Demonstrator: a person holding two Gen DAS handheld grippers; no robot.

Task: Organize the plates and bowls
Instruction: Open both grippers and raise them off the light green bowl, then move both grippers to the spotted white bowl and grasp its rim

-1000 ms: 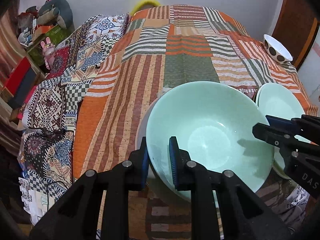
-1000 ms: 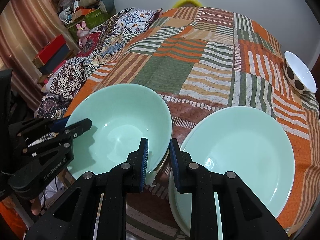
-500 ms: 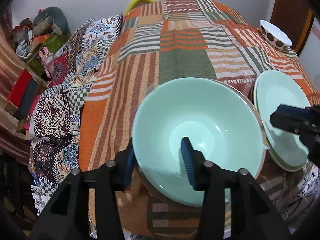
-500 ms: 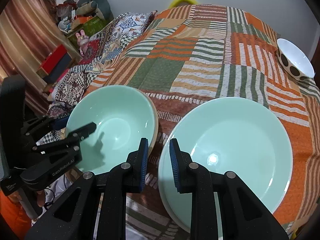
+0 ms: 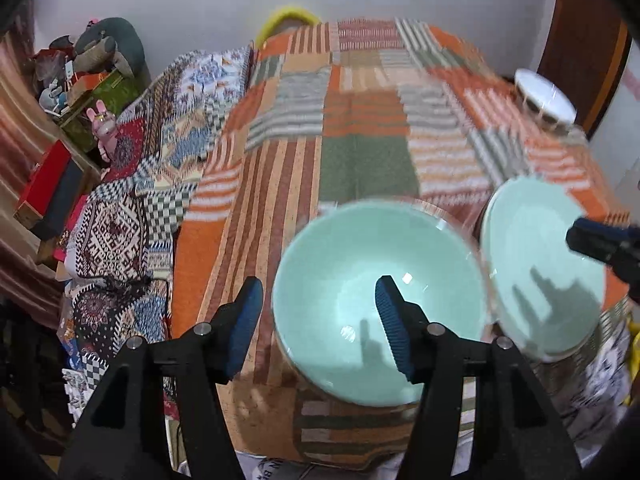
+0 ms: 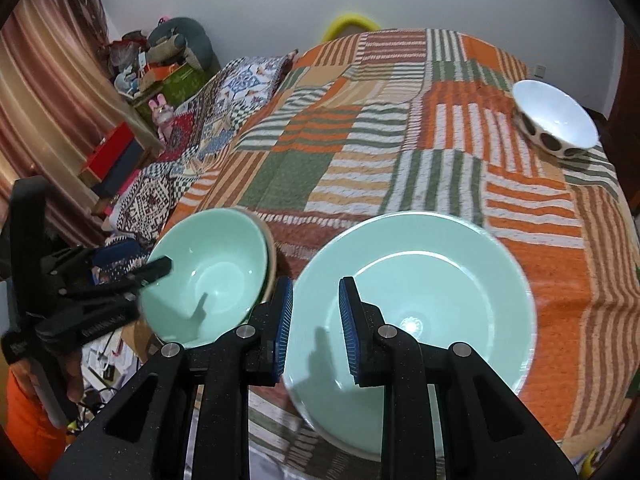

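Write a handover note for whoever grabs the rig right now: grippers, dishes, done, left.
Left gripper: open, empty, straddling the near rim of the mint bowl, which sits nested in another bowl.
Right gripper: open, empty, over the near rim of the mint plates, a stack beside the bowls.
Spotted white bowl: alone at the far right of the patchwork cloth.
Done: mint dishes stacked.
Left: probably the spotted bowl.

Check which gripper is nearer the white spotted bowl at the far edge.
Right. The right gripper hovers over the green plate, on the spotted bowl's side; the left gripper straddles the green bowl's rim, farther away.
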